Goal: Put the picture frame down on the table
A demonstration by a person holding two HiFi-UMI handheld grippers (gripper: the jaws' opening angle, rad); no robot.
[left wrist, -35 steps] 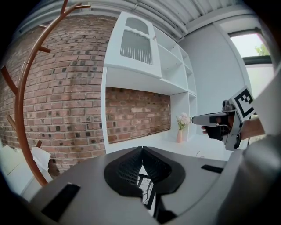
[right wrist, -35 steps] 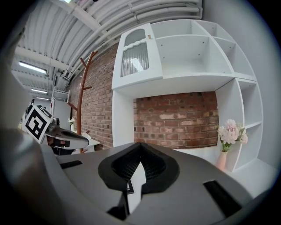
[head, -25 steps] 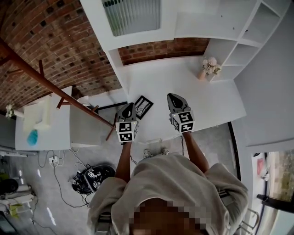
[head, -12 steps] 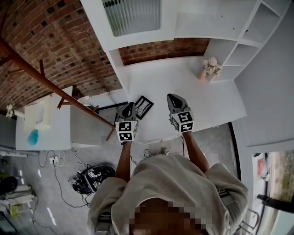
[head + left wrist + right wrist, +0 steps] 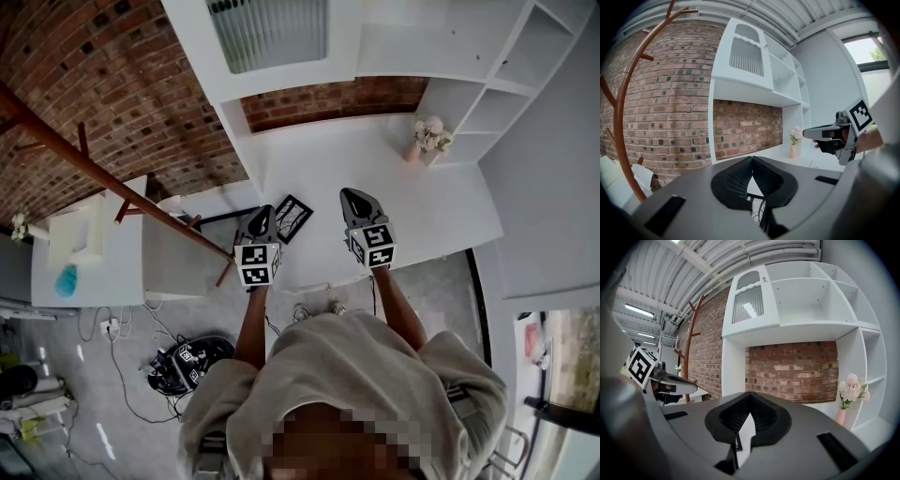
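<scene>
The picture frame sits on the white table near its left front corner. It is just beside the tip of the left gripper, at that tip's one o'clock, and I cannot tell whether it lies flat or leans. The left gripper's jaws are pressed together with nothing between them, and part of the frame shows below them in the left gripper view. The right gripper hangs over the table at the frame's three o'clock, clear of it, with its jaws also together and empty. A vase of flowers stands far off at two o'clock, by the open shelves in the back corner. A brick wall closes the back. At the frame's nine o'clock, past the table's left edge, a wooden coat stand slants across. The tabletop between the frame and the vase is bare, and the front edge runs just behind both grippers.
</scene>
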